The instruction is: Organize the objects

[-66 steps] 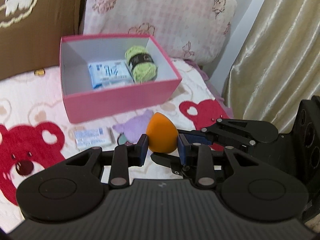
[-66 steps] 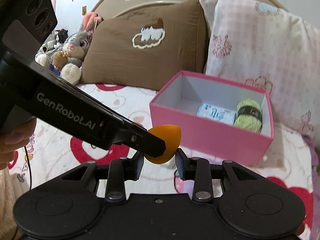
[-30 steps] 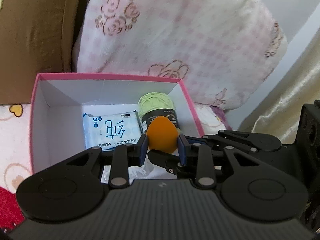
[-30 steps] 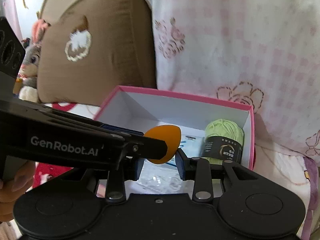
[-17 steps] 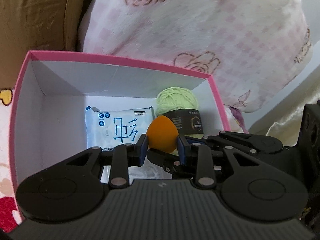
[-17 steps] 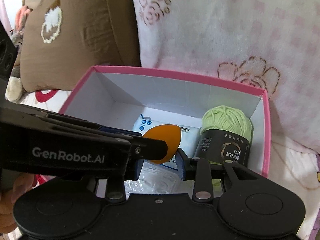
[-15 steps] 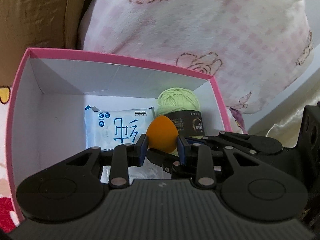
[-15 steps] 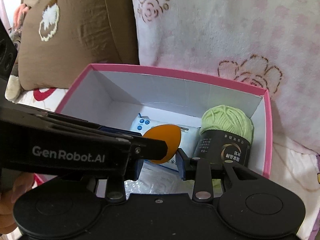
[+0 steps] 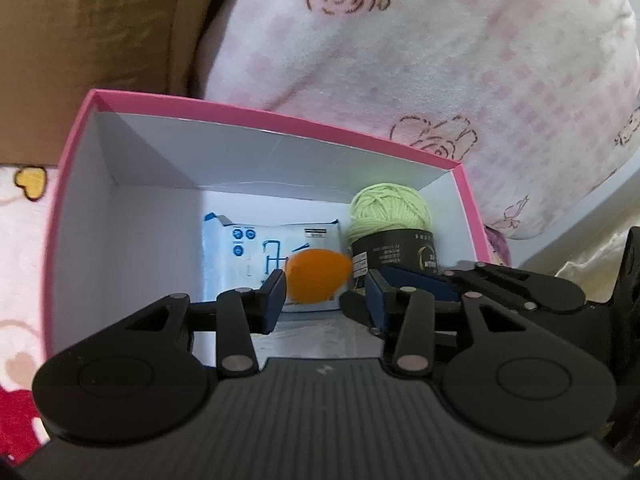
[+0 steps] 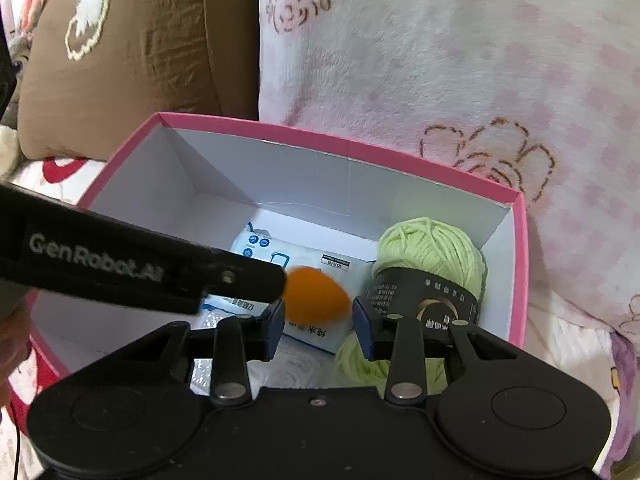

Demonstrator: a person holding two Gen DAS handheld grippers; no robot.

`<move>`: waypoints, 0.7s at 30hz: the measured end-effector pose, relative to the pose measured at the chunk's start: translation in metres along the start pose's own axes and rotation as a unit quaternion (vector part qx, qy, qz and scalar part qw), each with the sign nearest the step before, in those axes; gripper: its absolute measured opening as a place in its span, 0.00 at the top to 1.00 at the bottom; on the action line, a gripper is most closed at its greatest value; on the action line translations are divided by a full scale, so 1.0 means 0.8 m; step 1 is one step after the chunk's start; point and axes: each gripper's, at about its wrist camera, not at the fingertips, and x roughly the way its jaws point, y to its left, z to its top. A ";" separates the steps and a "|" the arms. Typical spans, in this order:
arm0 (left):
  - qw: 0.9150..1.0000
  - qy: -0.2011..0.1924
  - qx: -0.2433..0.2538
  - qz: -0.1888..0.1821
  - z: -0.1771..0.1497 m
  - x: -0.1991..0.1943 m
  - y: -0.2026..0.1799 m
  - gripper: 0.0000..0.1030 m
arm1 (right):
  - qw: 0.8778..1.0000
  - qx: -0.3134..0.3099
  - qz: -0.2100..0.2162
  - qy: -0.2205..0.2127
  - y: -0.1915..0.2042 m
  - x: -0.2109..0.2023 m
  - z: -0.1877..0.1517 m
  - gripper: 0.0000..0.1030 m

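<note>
Now the left tool (image 9: 325, 294) stands with its jaws spread, where half a second ago they pinched the orange sponge (image 9: 318, 281). That sponge, blurred, appears to be dropping inside the pink box (image 9: 280, 120), over the blue-printed packet (image 9: 256, 256) and just left of the green yarn (image 9: 390, 210). The right tool (image 10: 318, 322) hovers above the box, jaws apart and empty. This item looks delivered.

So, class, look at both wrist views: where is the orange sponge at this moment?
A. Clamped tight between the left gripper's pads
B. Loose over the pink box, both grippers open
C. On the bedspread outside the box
B: the orange sponge appears blurred over the pink box, with visible gaps to the pads of the left gripper, and the right gripper is open too.
</note>
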 end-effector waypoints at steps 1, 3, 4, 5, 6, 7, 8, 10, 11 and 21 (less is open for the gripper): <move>1.000 -0.002 0.003 0.003 -0.002 -0.004 -0.001 0.55 | 1.000 0.001 0.003 -0.002 -0.002 -0.004 -0.002 0.57; 1.000 -0.004 0.009 0.011 -0.006 -0.012 -0.003 0.54 | 1.000 0.009 0.003 -0.006 -0.006 -0.011 -0.005 0.57; 1.000 -0.003 0.013 0.014 -0.008 -0.016 -0.004 0.54 | 1.000 0.016 0.008 -0.009 -0.008 -0.016 -0.008 0.57; 1.000 -0.003 0.018 0.017 -0.011 -0.021 -0.006 0.54 | 1.000 0.022 0.012 -0.013 -0.010 -0.021 -0.011 0.57; 1.000 -0.002 0.024 0.020 -0.014 -0.026 -0.007 0.54 | 0.999 0.028 0.015 -0.016 -0.011 -0.027 -0.014 0.57; 0.999 -0.002 0.028 0.024 -0.016 -0.032 -0.008 0.54 | 0.999 0.033 0.019 -0.021 -0.012 -0.034 -0.018 0.57; 0.999 -0.001 0.032 0.028 -0.019 -0.038 -0.009 0.54 | 0.999 0.037 0.024 -0.026 -0.012 -0.042 -0.021 0.57; 0.999 -0.001 0.039 0.034 -0.024 -0.052 -0.010 0.53 | 0.998 0.046 0.035 -0.038 -0.010 -0.057 -0.027 0.57; 0.998 -0.001 0.042 0.035 -0.027 -0.061 -0.010 0.52 | 0.997 0.048 0.041 -0.044 -0.008 -0.066 -0.030 0.57; 0.994 -0.009 0.091 0.066 -0.064 -0.165 -0.019 0.45 | 0.995 -0.002 0.060 -0.084 0.055 -0.155 -0.055 0.51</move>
